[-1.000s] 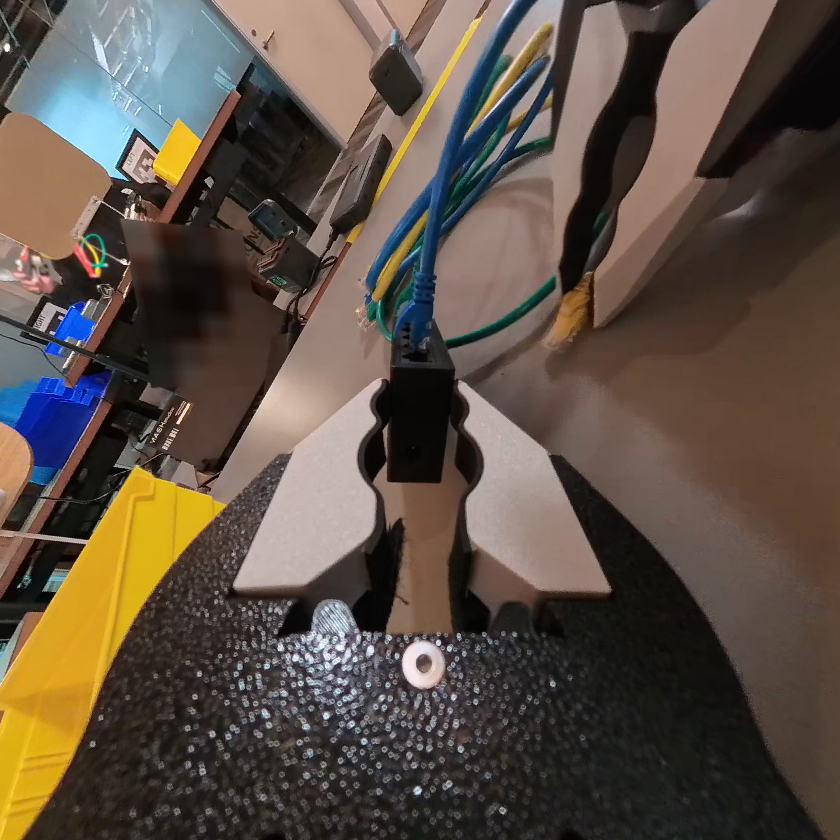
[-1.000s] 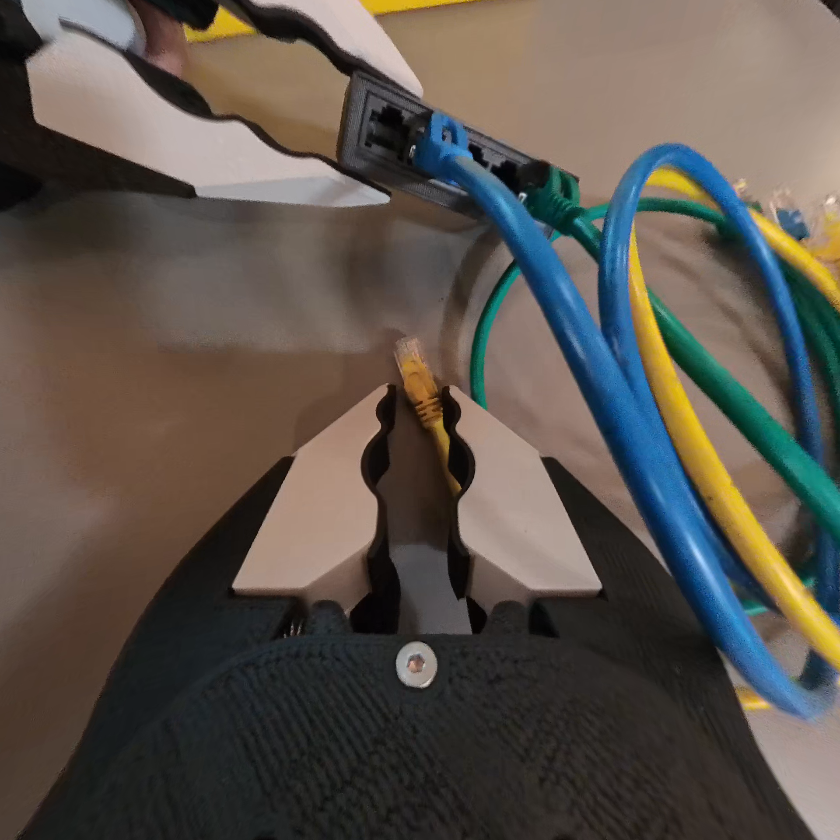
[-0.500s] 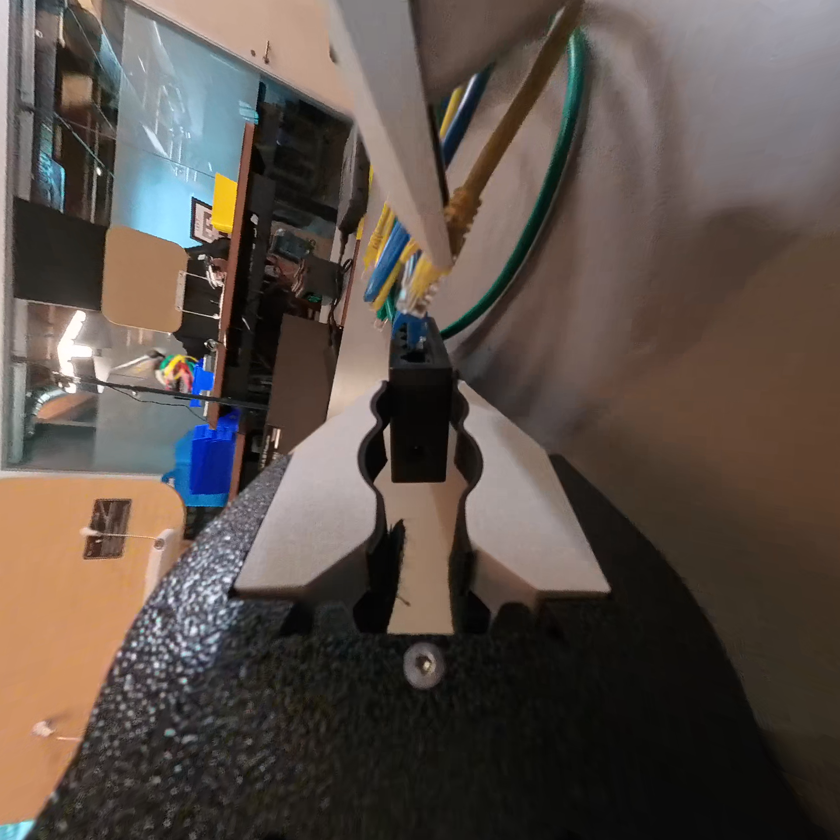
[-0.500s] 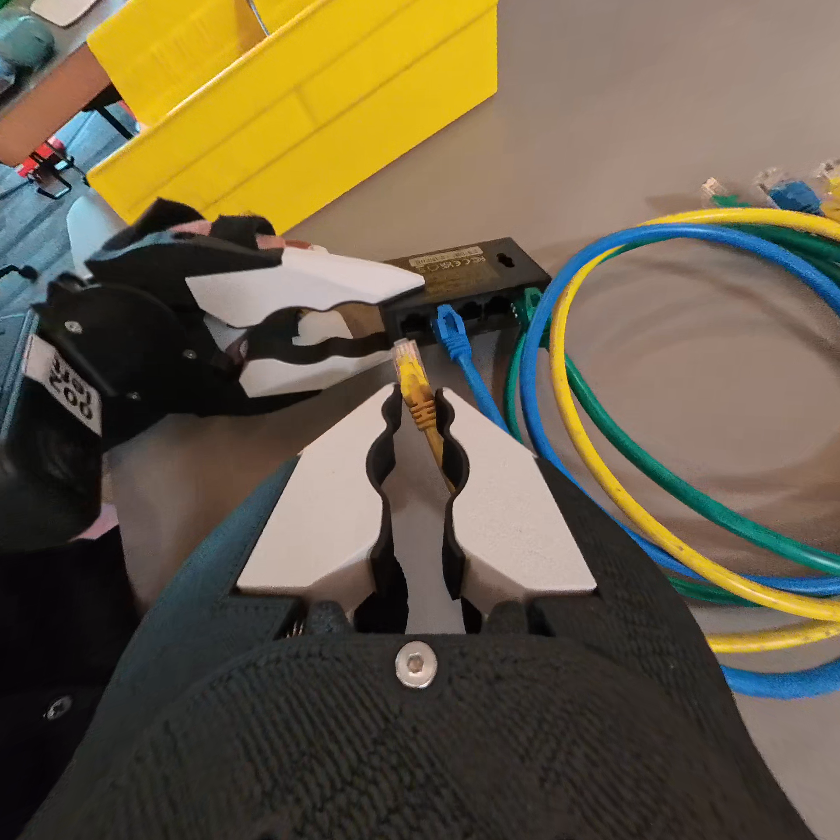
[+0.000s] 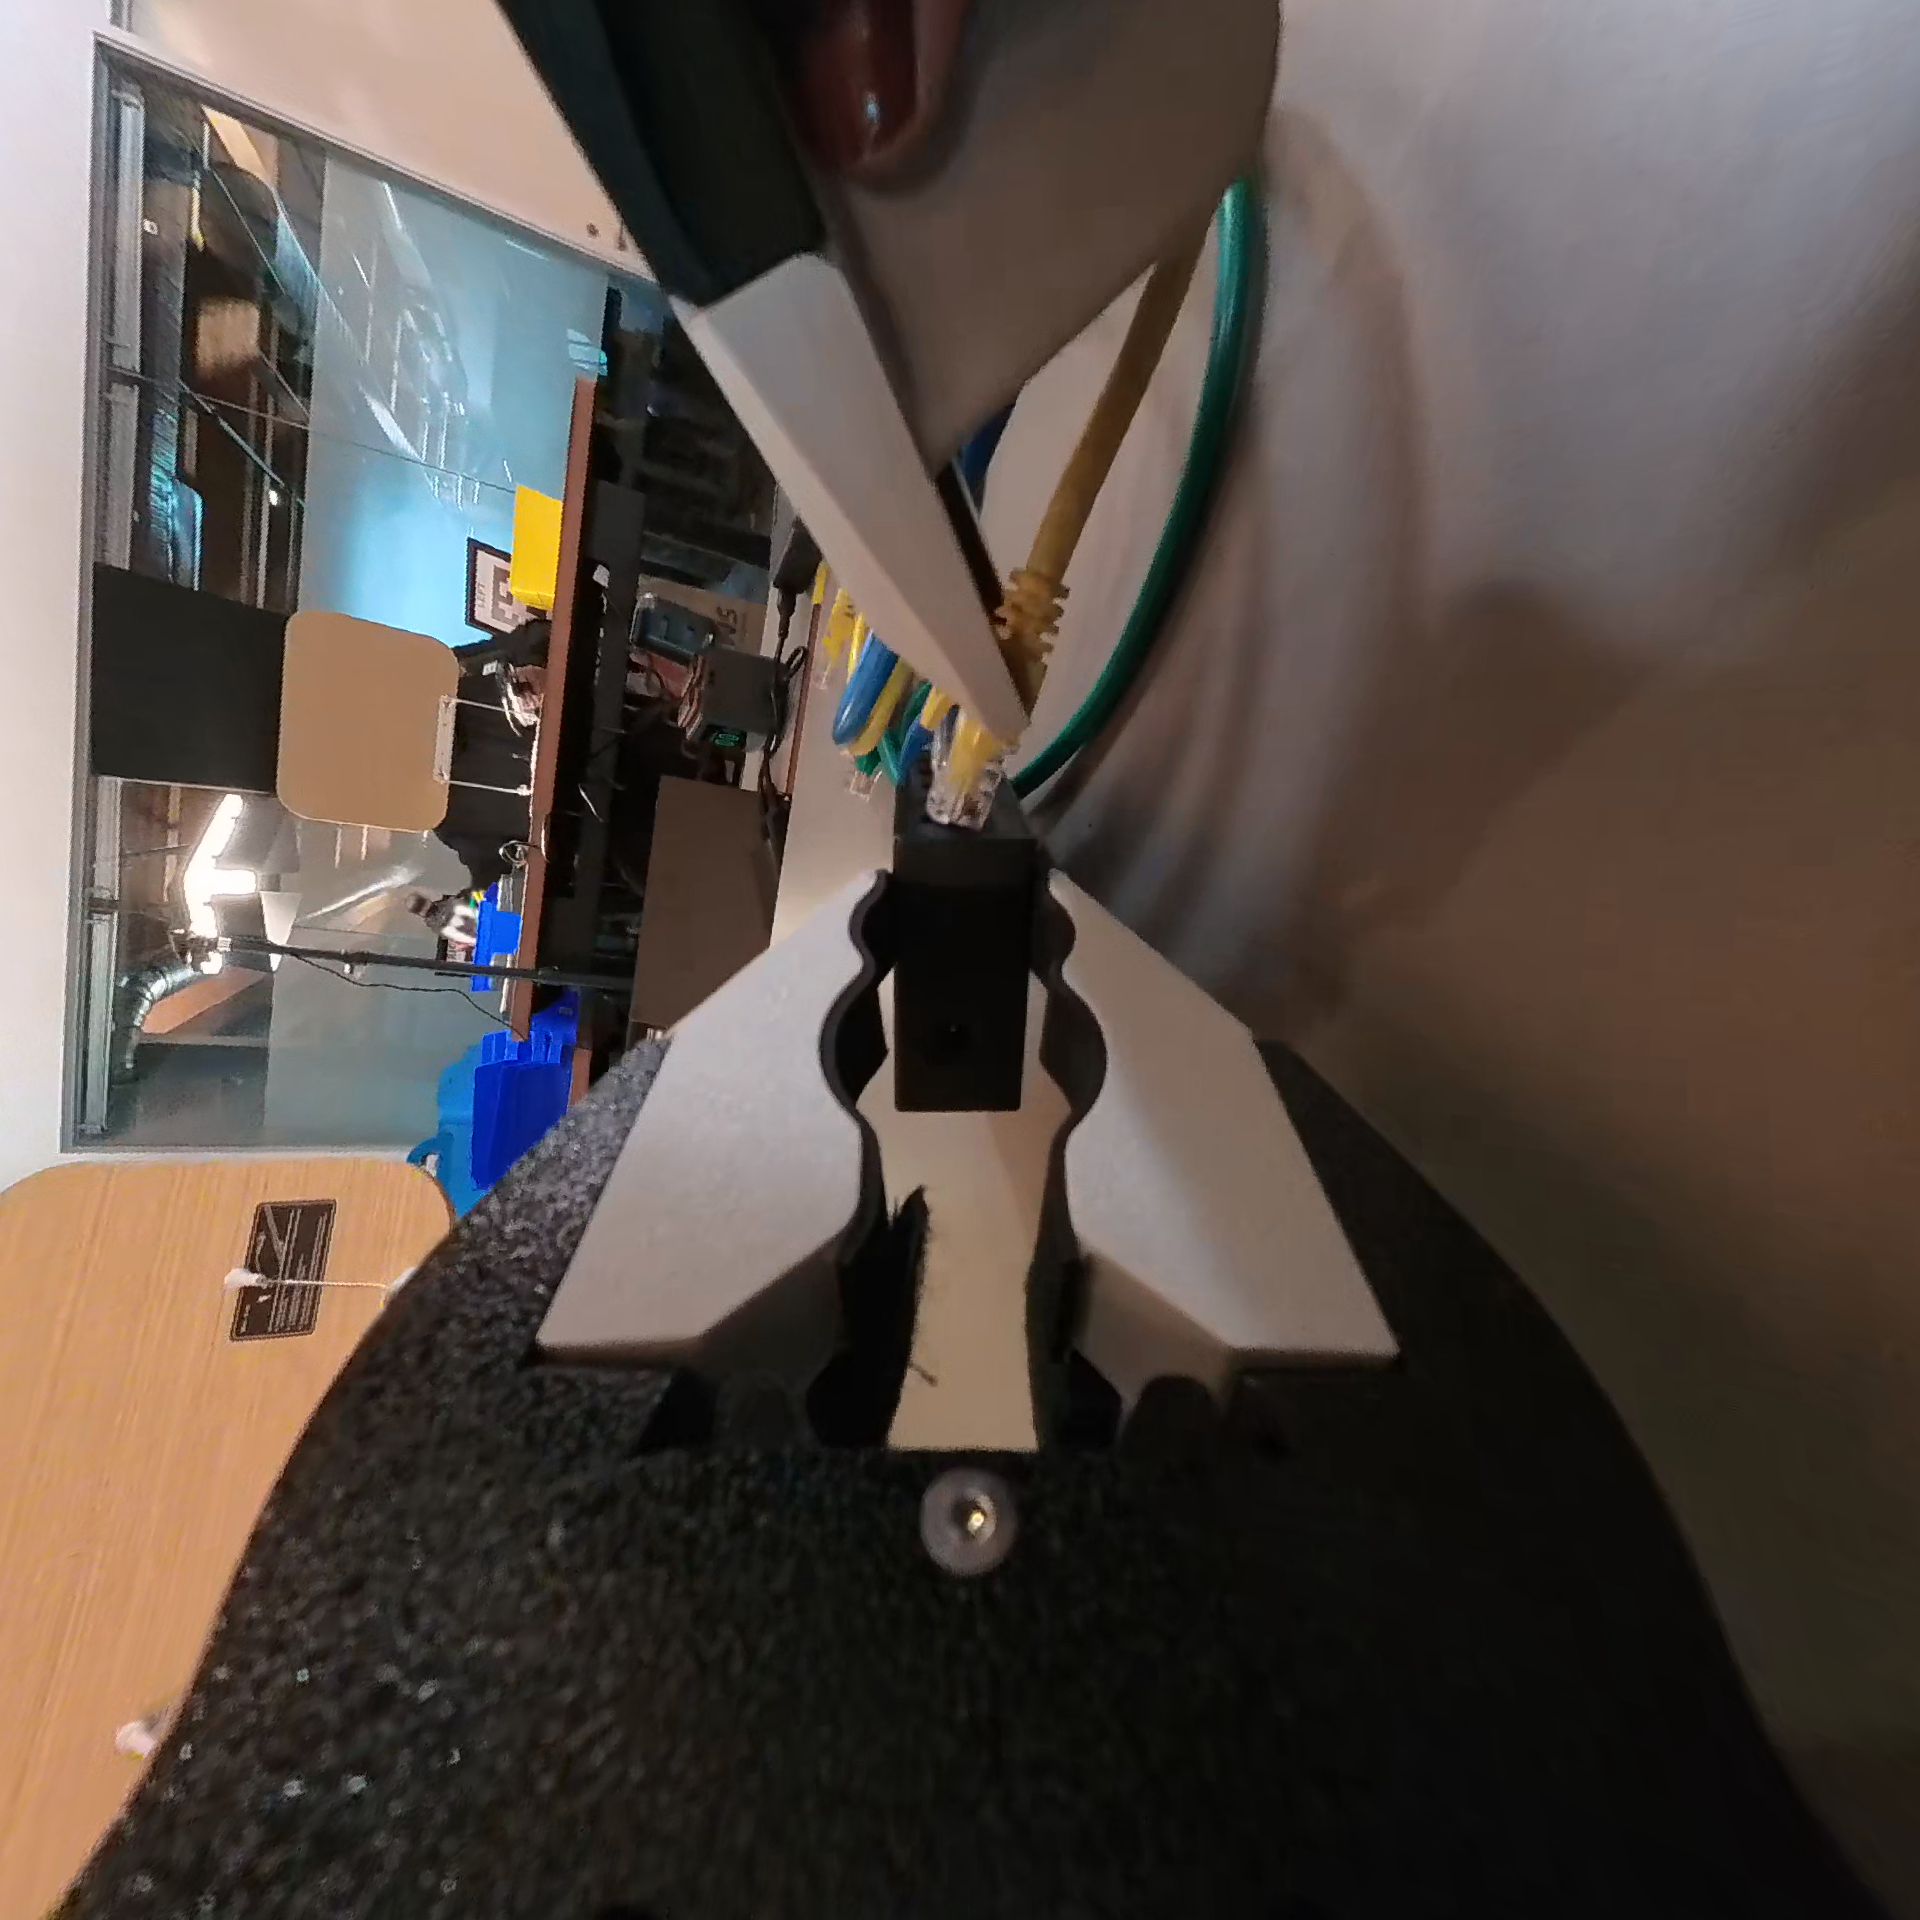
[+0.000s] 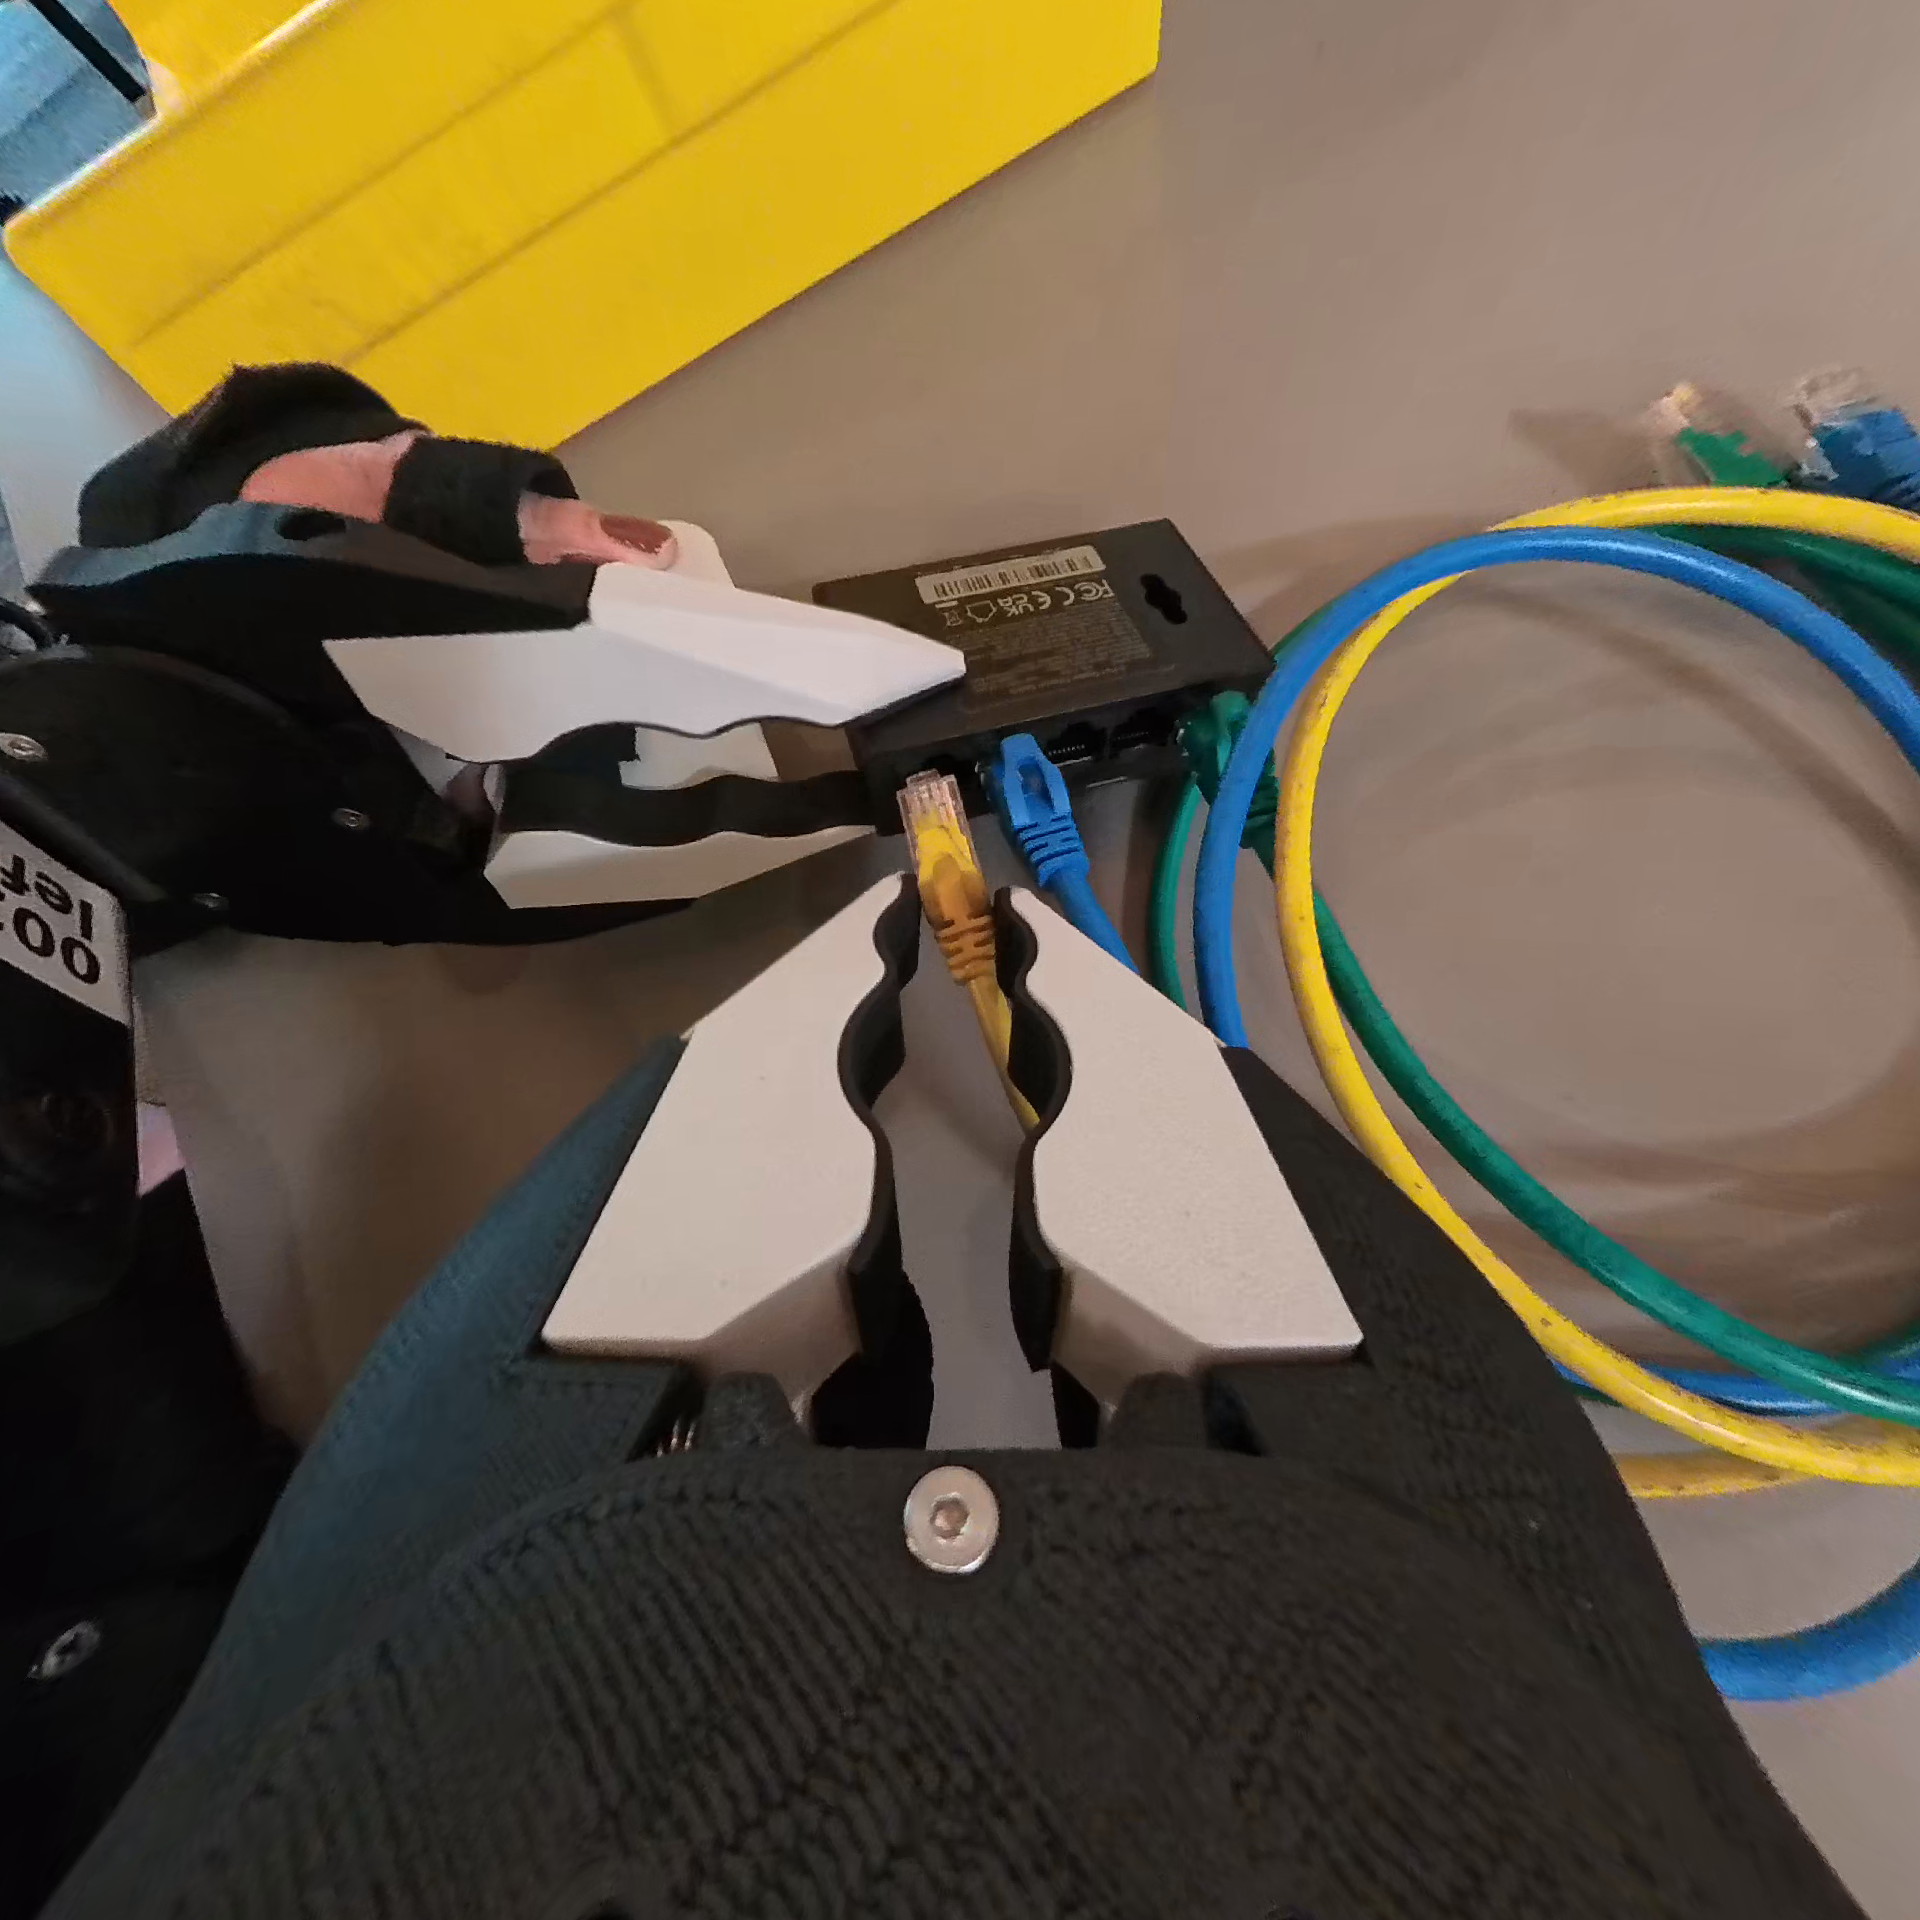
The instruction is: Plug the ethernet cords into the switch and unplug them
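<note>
Two grips on: right gripper clenched on yellow plug, just behind its clear tip; left gripper clamped on switch at its end, lifted and tilted off table. Plug tip hovering just at the leftmost port, not yet seated. Could snag on the port rim if angled off, or skid the hard, smooth black box within those wavy black-lined pads. Could pivot too, being gripped on a ribbed rubbery boot. Blue plug already in next door, green plug at the far end. Beyond, glossy round cords looped in blue, yellow, green; yellow bin behind, rigid plastic.
</note>
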{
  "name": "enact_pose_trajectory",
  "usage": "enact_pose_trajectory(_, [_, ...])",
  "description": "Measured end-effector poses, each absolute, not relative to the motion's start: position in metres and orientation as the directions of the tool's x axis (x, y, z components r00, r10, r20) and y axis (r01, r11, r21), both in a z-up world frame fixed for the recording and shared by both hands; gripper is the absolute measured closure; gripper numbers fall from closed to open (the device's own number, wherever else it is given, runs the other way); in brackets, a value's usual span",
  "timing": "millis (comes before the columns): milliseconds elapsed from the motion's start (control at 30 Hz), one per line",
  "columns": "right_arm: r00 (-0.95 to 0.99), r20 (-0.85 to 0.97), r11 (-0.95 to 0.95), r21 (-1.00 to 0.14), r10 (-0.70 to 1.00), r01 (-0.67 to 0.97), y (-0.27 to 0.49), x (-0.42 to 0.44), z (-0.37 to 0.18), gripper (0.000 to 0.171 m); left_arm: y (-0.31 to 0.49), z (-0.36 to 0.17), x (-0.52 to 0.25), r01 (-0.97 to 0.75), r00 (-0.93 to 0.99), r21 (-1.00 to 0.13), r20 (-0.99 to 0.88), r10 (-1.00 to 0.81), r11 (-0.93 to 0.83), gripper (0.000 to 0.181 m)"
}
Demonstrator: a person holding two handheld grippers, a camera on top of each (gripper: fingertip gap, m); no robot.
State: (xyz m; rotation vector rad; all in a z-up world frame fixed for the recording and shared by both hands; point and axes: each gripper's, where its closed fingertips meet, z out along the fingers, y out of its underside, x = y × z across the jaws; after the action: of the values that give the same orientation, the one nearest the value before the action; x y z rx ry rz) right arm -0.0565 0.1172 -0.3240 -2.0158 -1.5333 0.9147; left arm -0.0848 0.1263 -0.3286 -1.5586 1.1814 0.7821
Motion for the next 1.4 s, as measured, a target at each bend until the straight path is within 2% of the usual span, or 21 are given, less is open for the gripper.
enact_pose_trajectory(300, [0.177,-0.310,-0.347,-0.672,0.934,0.654,0.1142,-0.0576,-0.3278,0.159,0.1238,-0.3322,-0.0841,-0.967,0.226,-0.252,-0.923,-0.312,0.045,0.159])
enact_pose_trajectory(500, [0.165,-0.306,-0.341,-0.714,0.938,0.611,0.1145,-0.0605,-0.3229,0.159,0.1234,-0.3304,-0.0851,-0.950,0.269,-0.305,-0.905,-0.330,0.061,0.159])
enact_pose_trajectory(667, [0.147,-0.185,-0.235,-0.696,0.972,0.678,0.1147,-0.0592,-0.3256,0.159,0.1235,-0.3303,-0.0846,-0.942,0.290,-0.329,-0.894,-0.341,0.062,0.159])
enact_pose_trajectory(867, [0.175,-0.194,-0.259,-0.631,0.965,0.732,0.1138,-0.0577,-0.3304,0.159,0.1229,-0.3316,-0.0834,-0.939,0.291,-0.337,-0.890,-0.350,0.076,0.158])
enact_pose_trajectory(1033, [0.176,-0.261,-0.311,-0.691,0.949,0.653,0.1154,-0.0620,-0.3213,0.160,0.1235,-0.3280,-0.0852,-0.915,0.338,-0.393,-0.868,-0.363,0.087,0.158])
enact_pose_trajectory(1200, [0.142,-0.196,-0.240,-0.719,0.970,0.652,0.1142,-0.0616,-0.3236,0.160,0.1229,-0.3285,-0.0845,-0.901,0.362,-0.423,-0.854,-0.374,0.093,0.158])
enact_pose_trajectory(1400, [0.098,-0.077,-0.124,-0.660,0.992,0.741,0.1120,-0.0606,-0.3302,0.161,0.1221,-0.3299,-0.0841,-0.909,0.341,-0.404,-0.862,-0.374,0.102,0.158])
